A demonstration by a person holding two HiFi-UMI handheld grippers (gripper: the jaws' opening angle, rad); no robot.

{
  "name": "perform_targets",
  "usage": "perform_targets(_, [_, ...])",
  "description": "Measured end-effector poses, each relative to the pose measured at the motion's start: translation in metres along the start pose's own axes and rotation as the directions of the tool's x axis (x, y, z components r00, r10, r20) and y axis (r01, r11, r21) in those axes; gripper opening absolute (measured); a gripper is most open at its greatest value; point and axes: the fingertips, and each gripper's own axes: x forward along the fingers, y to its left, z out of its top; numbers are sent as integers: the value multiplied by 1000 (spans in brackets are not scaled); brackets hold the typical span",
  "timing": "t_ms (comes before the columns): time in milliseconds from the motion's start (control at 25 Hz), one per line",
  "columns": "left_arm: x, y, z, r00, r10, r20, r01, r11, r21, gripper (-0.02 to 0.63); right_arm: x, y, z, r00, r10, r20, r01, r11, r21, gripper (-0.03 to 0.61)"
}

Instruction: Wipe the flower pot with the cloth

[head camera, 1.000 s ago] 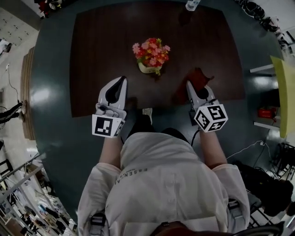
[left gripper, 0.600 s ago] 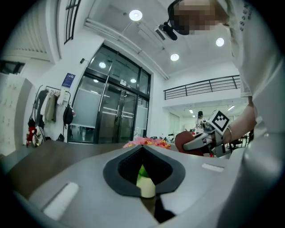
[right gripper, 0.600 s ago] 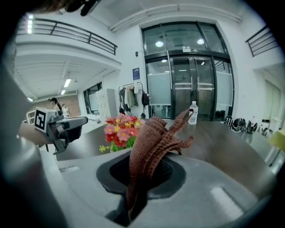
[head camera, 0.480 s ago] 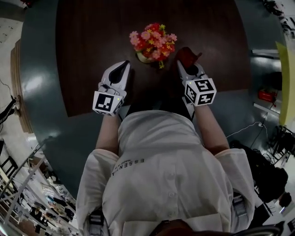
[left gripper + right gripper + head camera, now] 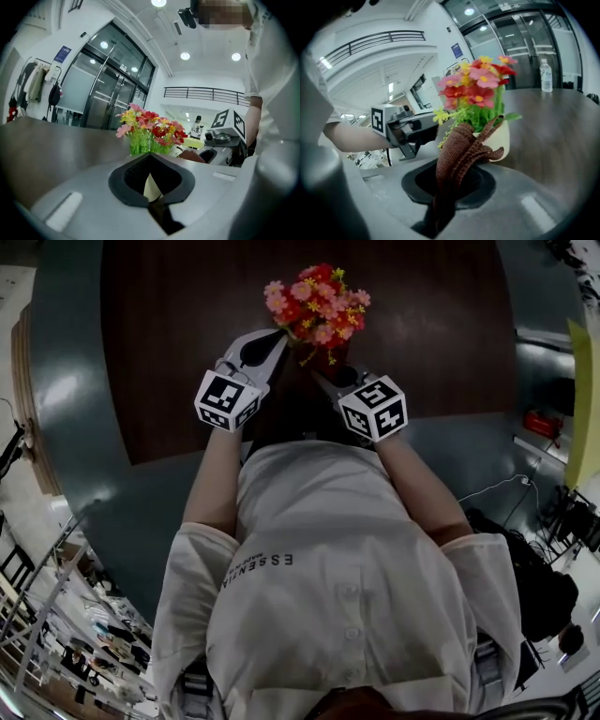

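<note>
Both grippers flank the flower pot (image 5: 508,138), which stands well in from the desk's (image 5: 169,362) near edge, bare desk either side. The right gripper's (image 5: 342,381) jaws clamp the cloth (image 5: 461,154) against the pot. The left gripper's (image 5: 267,343) jaws are together and empty.

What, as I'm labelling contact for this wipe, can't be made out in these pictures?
Head view: the flower pot is hidden beneath its flowers and the grippers.
Right gripper view: the cloth, clamped in the right gripper, covers the pot's near side, so contact is unclear.
Left gripper view: only a cream sliver shows between the jaws of the left gripper; whether they grip the pot is unclear.
Bottle: label too small.
</note>
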Motion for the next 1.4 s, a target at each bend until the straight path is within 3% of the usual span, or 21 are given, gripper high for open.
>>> perform_targets(200, [14,-4,-13,995,-57,-79,58,998,11,17,30,22,3,992,119,-34,-122,988,-95,49])
perform_targets(520, [19,-2,-12,987,-74,-141,71,997,-22,15,30,-3,2,993,110,-31,-110,994,0,49])
perform_targets(840, [21,-1,-11,987,-58,-150,51,998,-46,15,3,-49,-9,1000,7,-28,-4,995,95,49])
perform_targets(1200, [23,3,-9,989,-40,-140,32,998,-63,15,-25,-111,-1,989,-144,27,131,954,270,49])
perform_targets(1400, [19,5,-6,984,-18,-175,2,996,-94,15,-28,-151,35,984,-153,94,120,949,291,49])
